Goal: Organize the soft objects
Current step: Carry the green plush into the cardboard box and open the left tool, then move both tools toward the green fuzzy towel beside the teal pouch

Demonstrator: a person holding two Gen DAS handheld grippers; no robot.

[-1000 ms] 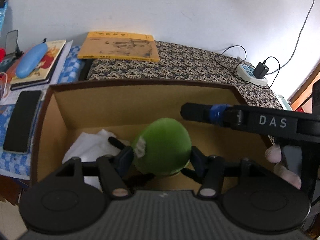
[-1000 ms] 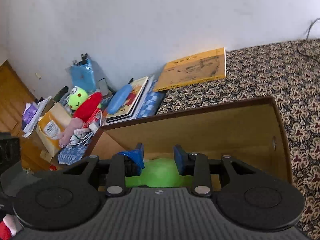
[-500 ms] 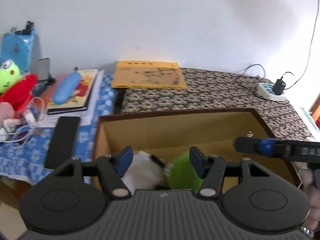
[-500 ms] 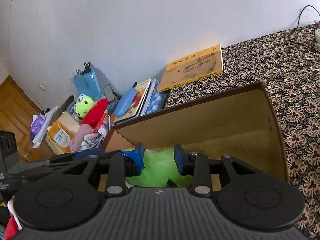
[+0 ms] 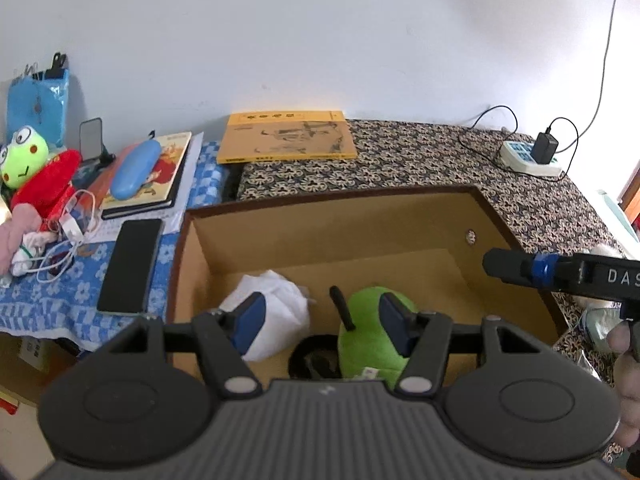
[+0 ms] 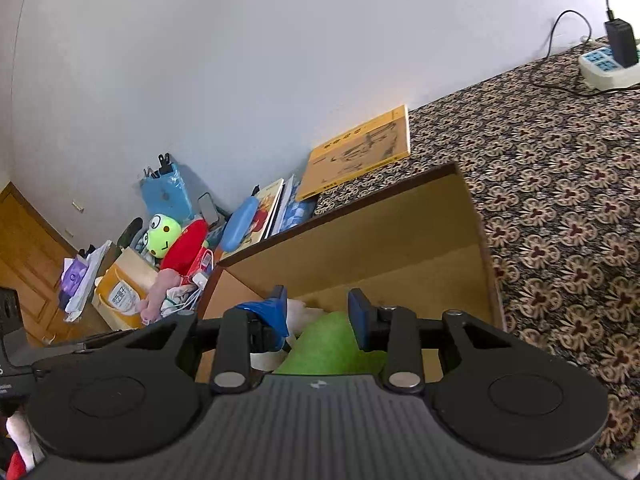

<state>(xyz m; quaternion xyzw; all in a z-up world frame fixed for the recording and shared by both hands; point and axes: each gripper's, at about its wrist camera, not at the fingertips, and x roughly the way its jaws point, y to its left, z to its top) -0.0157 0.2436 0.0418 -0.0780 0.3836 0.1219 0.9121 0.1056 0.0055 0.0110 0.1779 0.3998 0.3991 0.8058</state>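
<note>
Since a second ago the left gripper [image 5: 322, 326] has let go of the green plush toy [image 5: 370, 338] and drawn up and back, its jaws now spread with nothing between them. From left to right, a frog plush [image 5: 24, 156] lies among clutter on the blue checked cloth [image 5: 60, 304], then the cardboard box [image 5: 340, 224] holds a white soft bundle [image 5: 280, 304] beside the green plush toy. Further right, the right gripper [image 6: 318, 314] hovers over the box, jaws narrowly parted, grasping nothing.

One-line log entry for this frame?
left gripper: open, empty, above box | right gripper: open, empty | green plush, white plush: in box
</note>
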